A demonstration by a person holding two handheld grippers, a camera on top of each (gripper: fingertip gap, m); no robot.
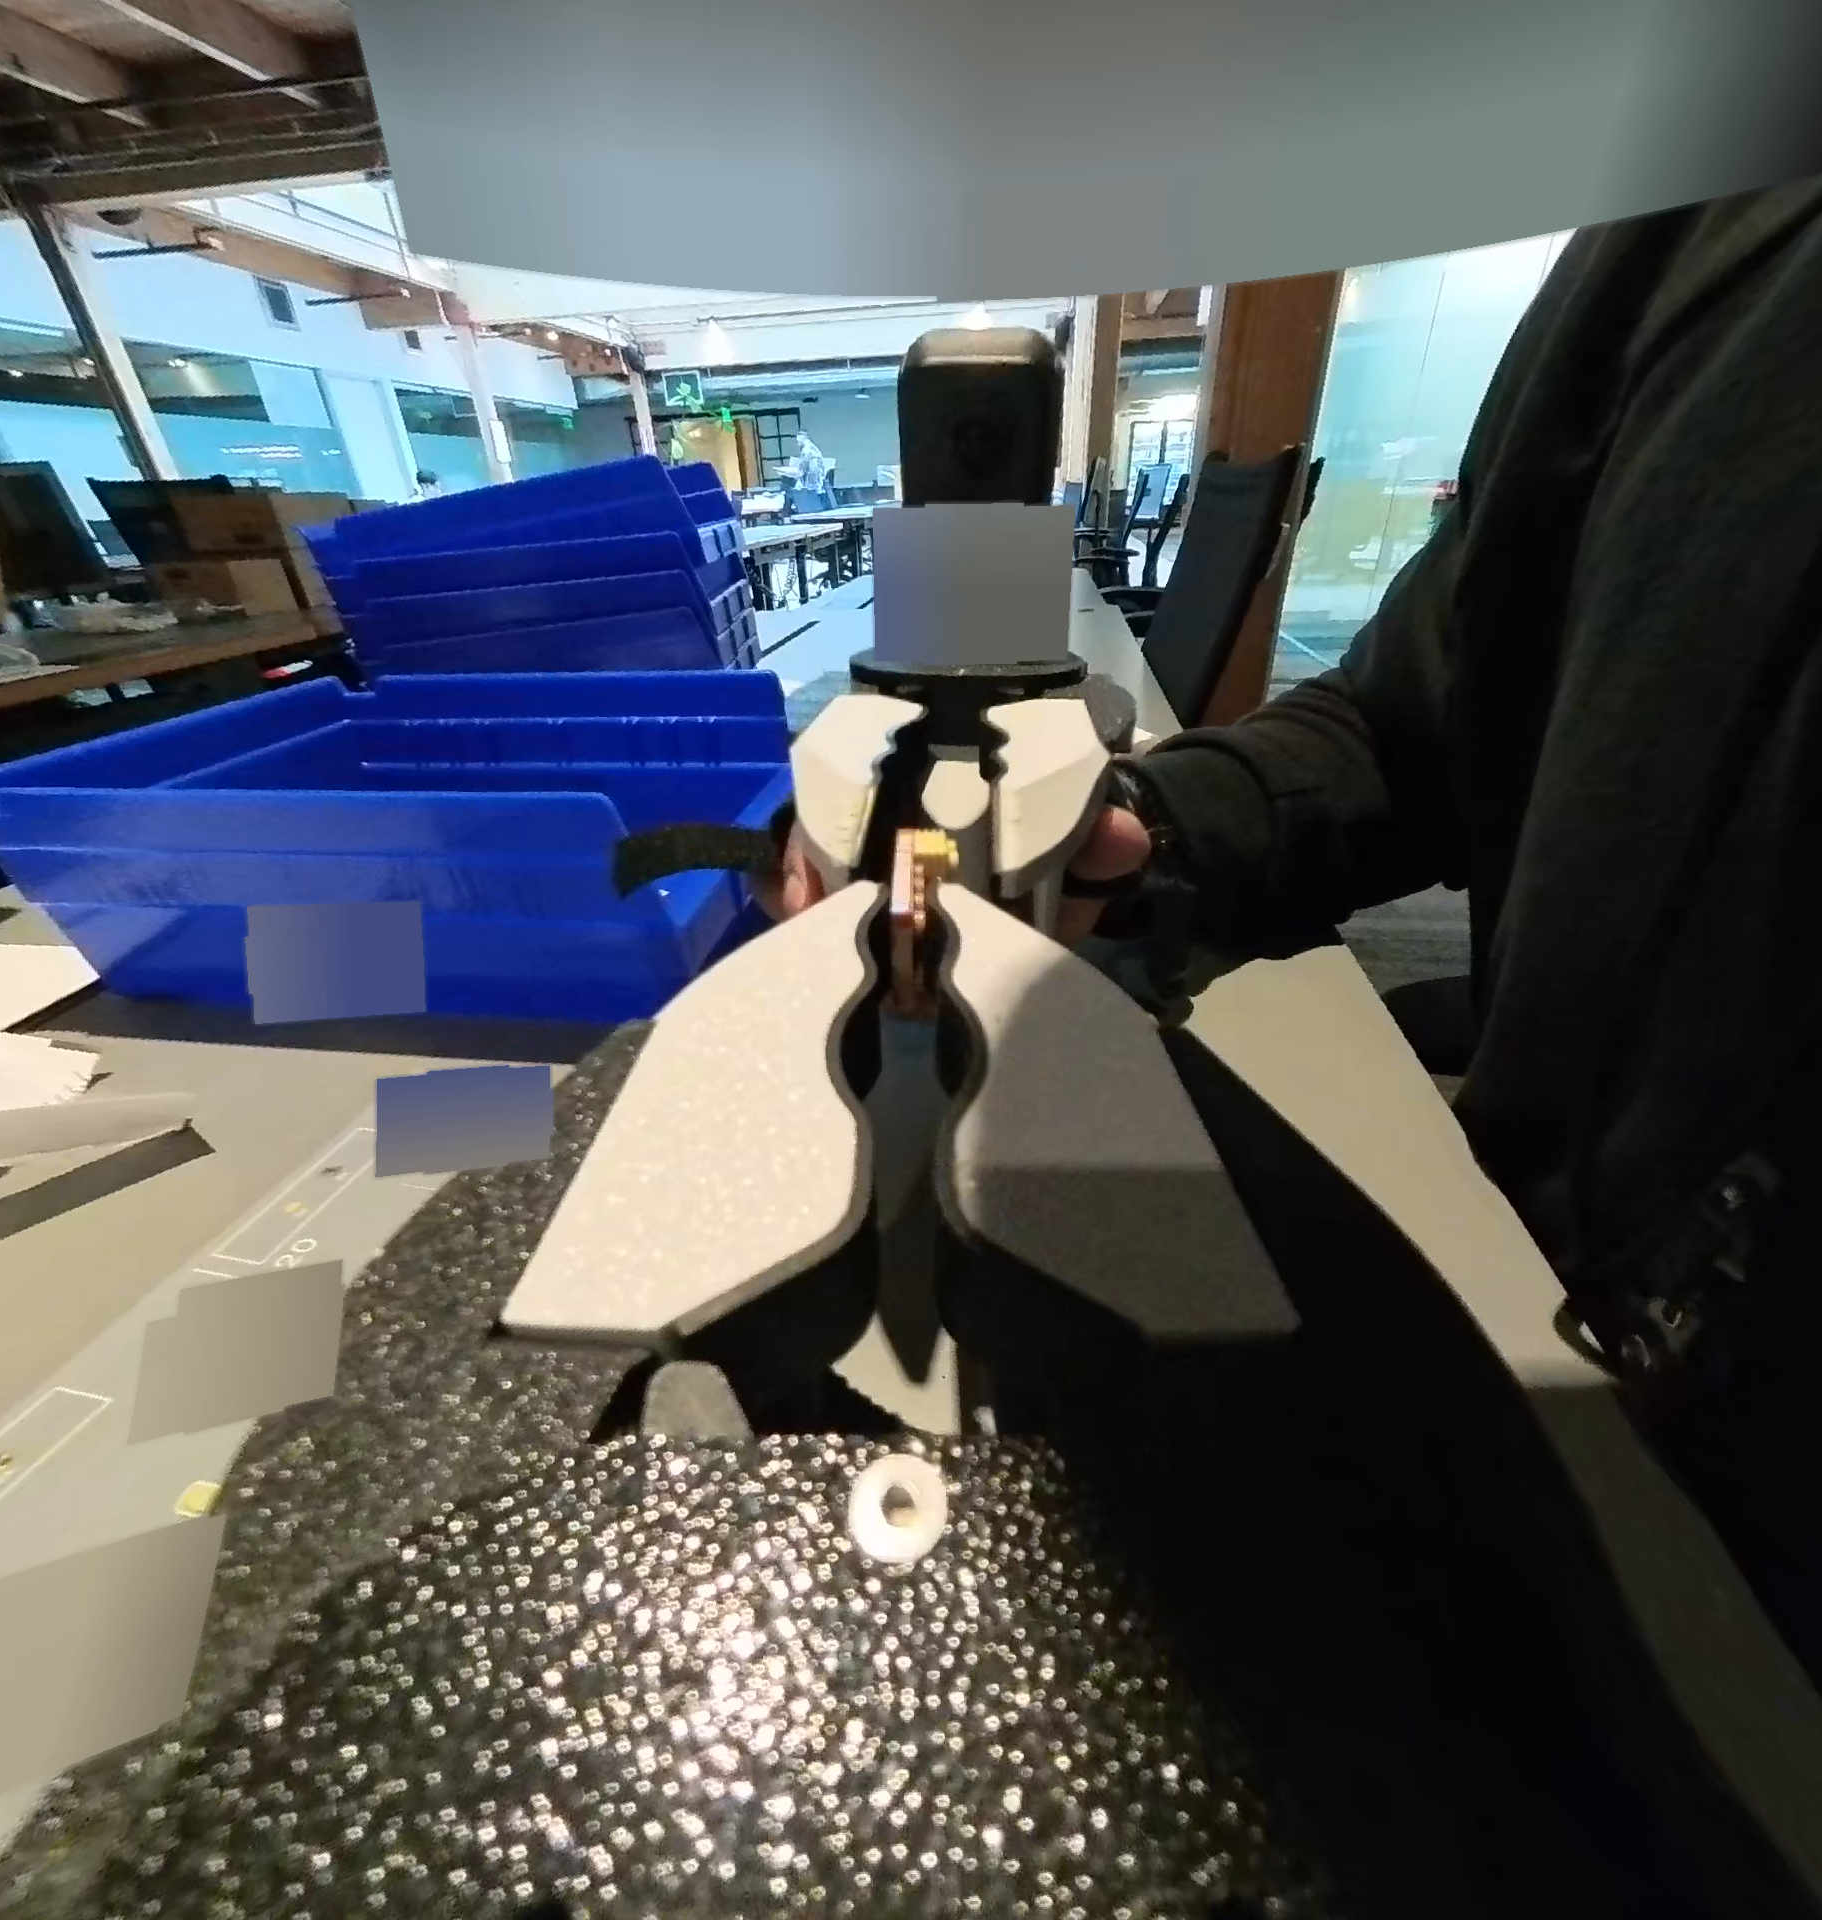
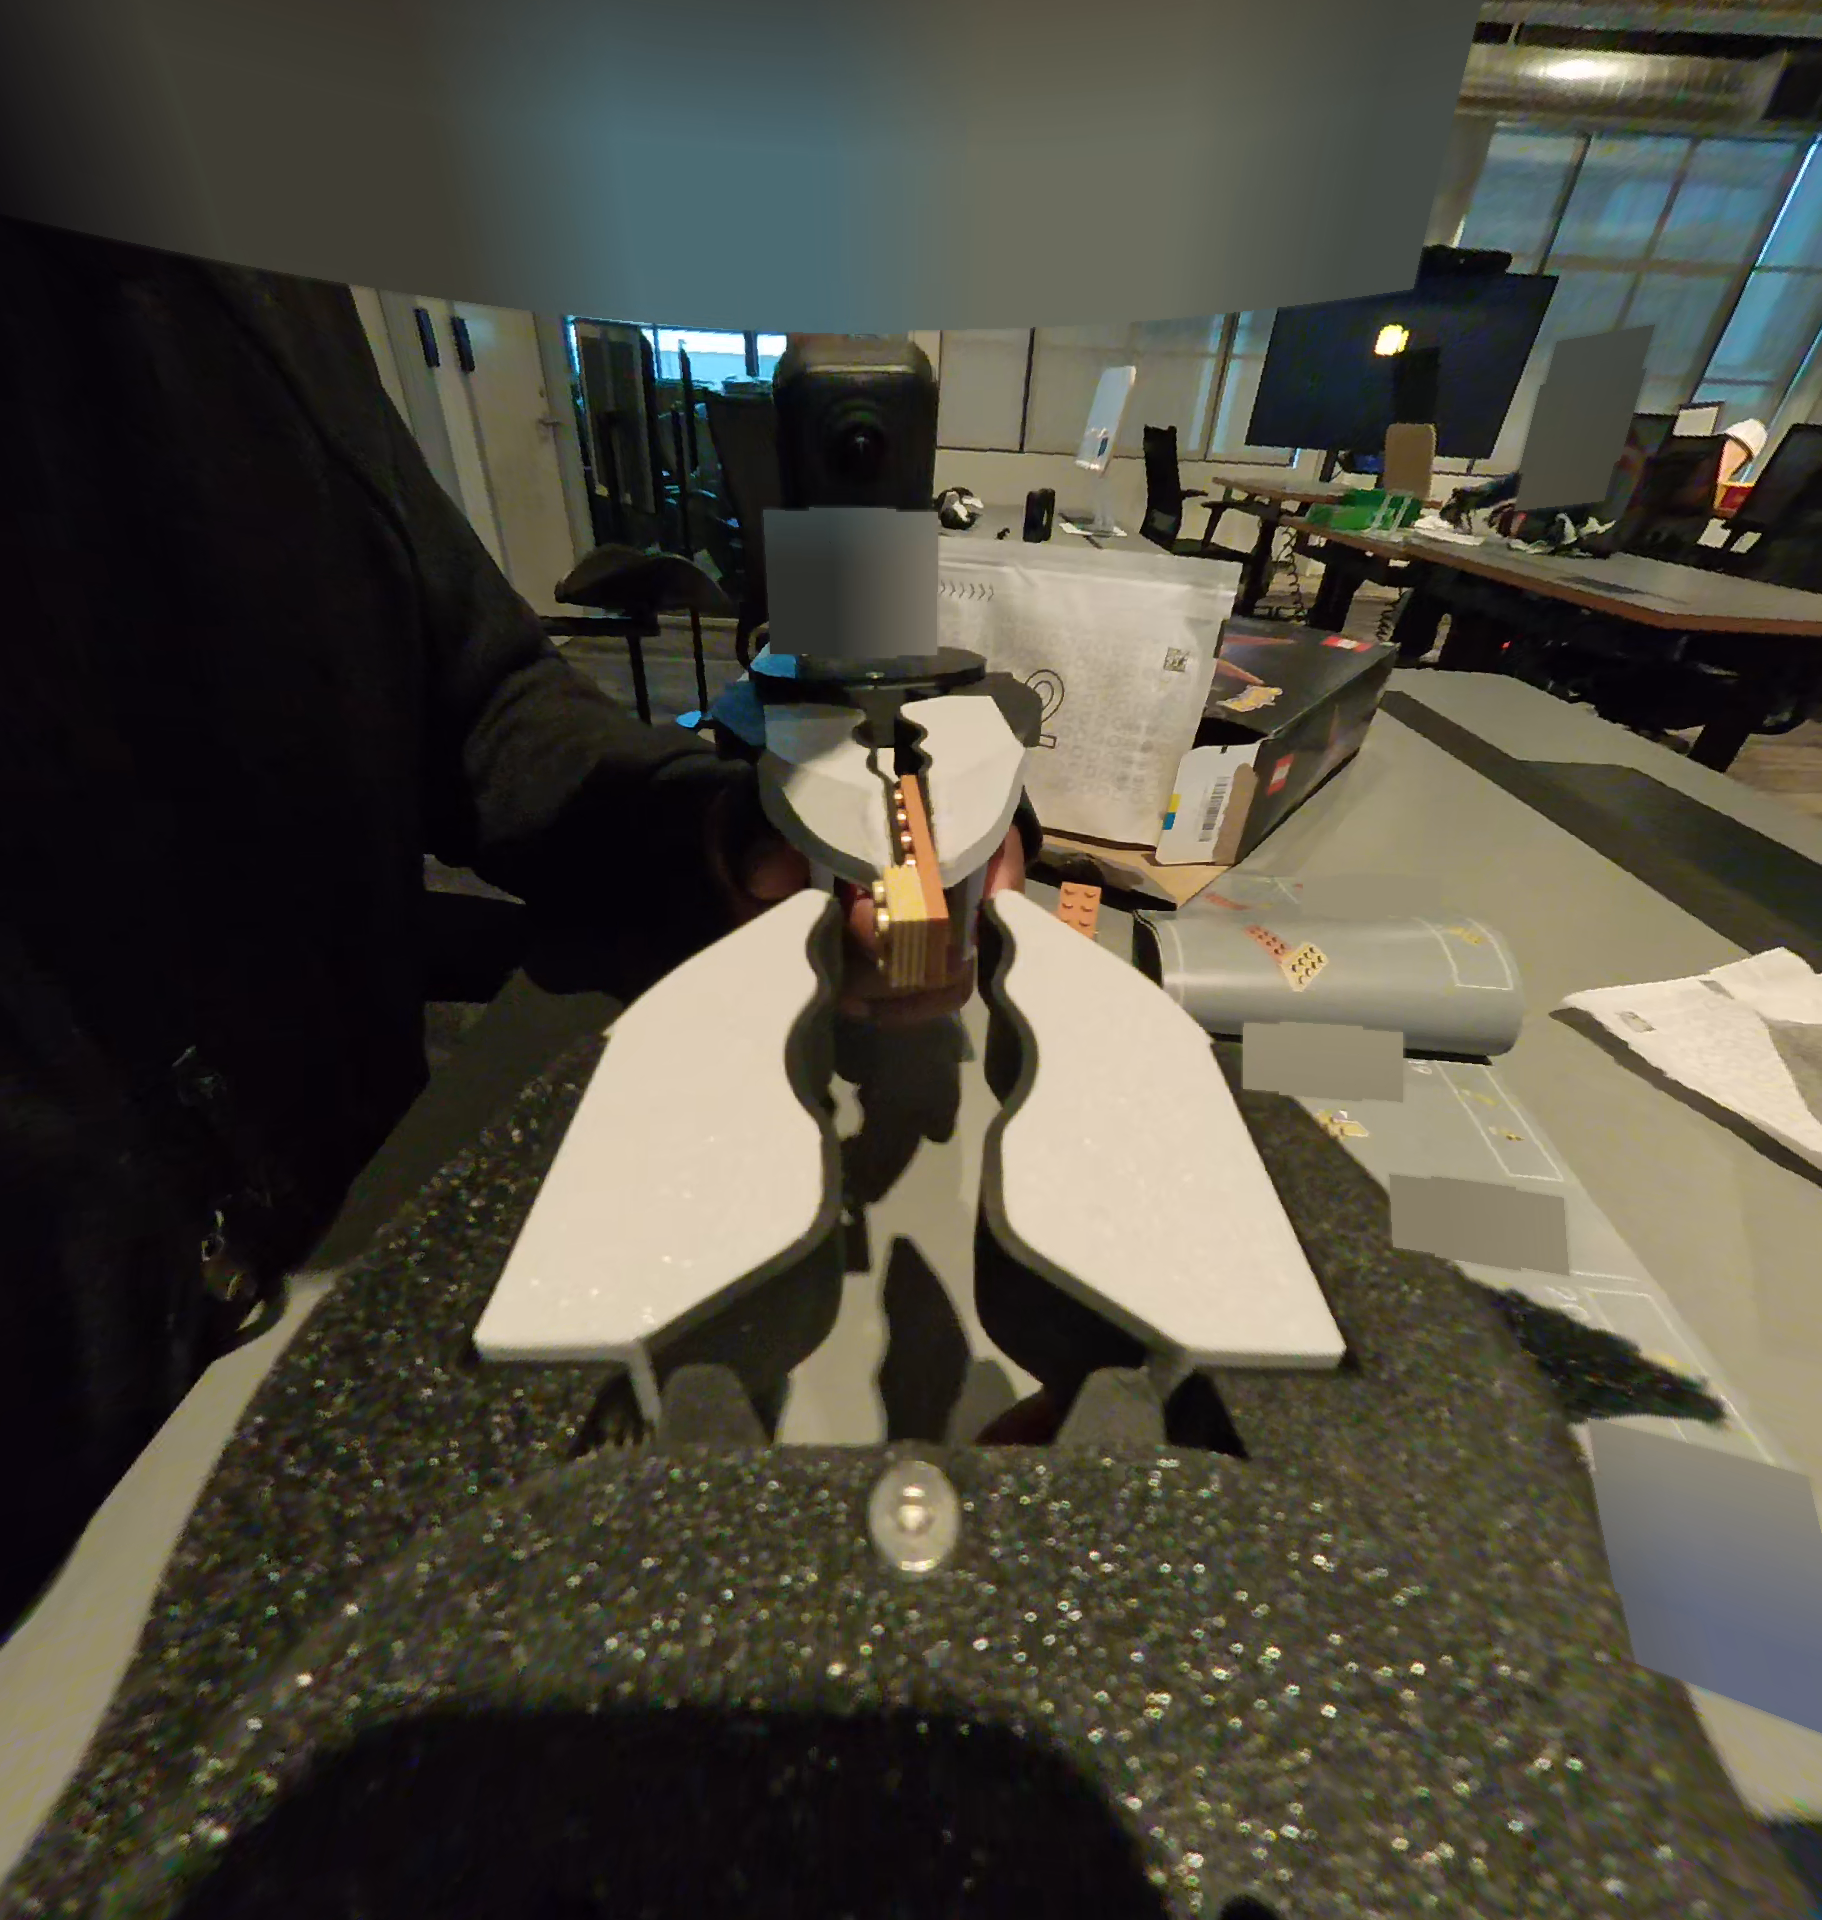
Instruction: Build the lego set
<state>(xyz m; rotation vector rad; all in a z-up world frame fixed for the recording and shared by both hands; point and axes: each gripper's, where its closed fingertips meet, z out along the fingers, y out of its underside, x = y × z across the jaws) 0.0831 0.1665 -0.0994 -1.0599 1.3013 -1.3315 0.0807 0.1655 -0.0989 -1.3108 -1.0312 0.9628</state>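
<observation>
My left gripper is shut on a thin orange-brown lego plate and holds it edge-on in the air. A small tan brick stack sits on the plate's far end. My right gripper faces the left one. Its jaws stand open on either side of the tan stack, with a gap on each side. The right wrist view shows the left gripper farther off, clamped on the plate. The left wrist view shows the right gripper beyond the plate.
Blue bins stand on the left of the grey table. A dark lego box, a white bag, a curled instruction booklet, a loose orange brick and papers lie to the right. The person's dark-clothed body is close behind both grippers.
</observation>
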